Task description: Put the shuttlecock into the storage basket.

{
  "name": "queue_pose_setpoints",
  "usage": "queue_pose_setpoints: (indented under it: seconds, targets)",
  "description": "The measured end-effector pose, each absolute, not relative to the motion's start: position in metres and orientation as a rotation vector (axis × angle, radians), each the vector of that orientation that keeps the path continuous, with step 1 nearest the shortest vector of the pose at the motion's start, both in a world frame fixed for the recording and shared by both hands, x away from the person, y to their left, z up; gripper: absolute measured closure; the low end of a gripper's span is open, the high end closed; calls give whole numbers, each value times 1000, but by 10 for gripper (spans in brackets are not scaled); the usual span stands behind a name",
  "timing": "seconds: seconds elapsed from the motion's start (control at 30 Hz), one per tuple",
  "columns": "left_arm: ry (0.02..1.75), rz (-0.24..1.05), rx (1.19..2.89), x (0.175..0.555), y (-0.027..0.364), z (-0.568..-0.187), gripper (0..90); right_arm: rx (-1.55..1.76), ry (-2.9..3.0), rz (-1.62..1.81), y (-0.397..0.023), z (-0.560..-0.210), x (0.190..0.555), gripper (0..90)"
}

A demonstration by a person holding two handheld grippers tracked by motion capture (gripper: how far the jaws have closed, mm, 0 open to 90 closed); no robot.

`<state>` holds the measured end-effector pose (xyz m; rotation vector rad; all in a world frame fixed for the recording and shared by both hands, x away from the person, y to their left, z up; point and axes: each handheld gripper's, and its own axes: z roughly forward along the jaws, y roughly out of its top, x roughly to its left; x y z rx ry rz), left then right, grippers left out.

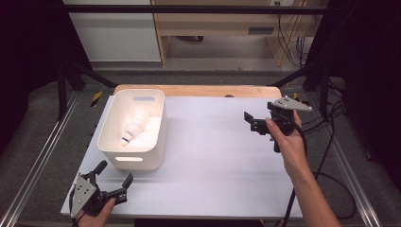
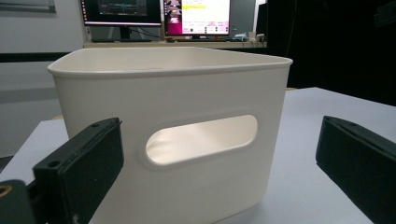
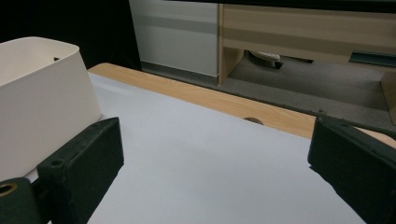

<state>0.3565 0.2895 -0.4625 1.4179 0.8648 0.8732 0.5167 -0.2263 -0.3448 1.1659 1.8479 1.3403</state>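
left gripper [image 1: 112,182] sits at the near left table corner w/ jaws wide apart, holding nothing, aimed at the bin's [image 1: 108,150] near wall; in its own view the handle slot [image 2: 201,139] lies between the jaws, so prob lined up for a grab there. shuttlecock [image 1: 132,126] lies on its side inside the bin, prob already dropped in. right gripper [image 1: 249,120] is well apart at the far right, jaws spread, empty, pointing across bare table [image 1: 222,156] twd the bin.
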Motion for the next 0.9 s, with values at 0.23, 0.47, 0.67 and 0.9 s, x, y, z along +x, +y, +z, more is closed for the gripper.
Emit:
queue_pose_setpoints:
  seconds: [0.23, 0.47, 0.67, 0.9]
  targets:
    - [867, 875, 1418, 356, 290, -463, 10, 1179, 1836, 1336, -234, -349, 511, 37]
    - [867, 876, 1418, 356, 290, -462, 10, 1188, 1828, 1337, -240, -353, 505, 36]
    - [865, 875, 1418, 356, 290, -462, 10, 1204, 1815, 1341, -246, -356, 500, 36]
    - [863, 872, 1418, 356, 289, -462, 10, 1219, 1802, 1342, -252, -359, 495, 34]
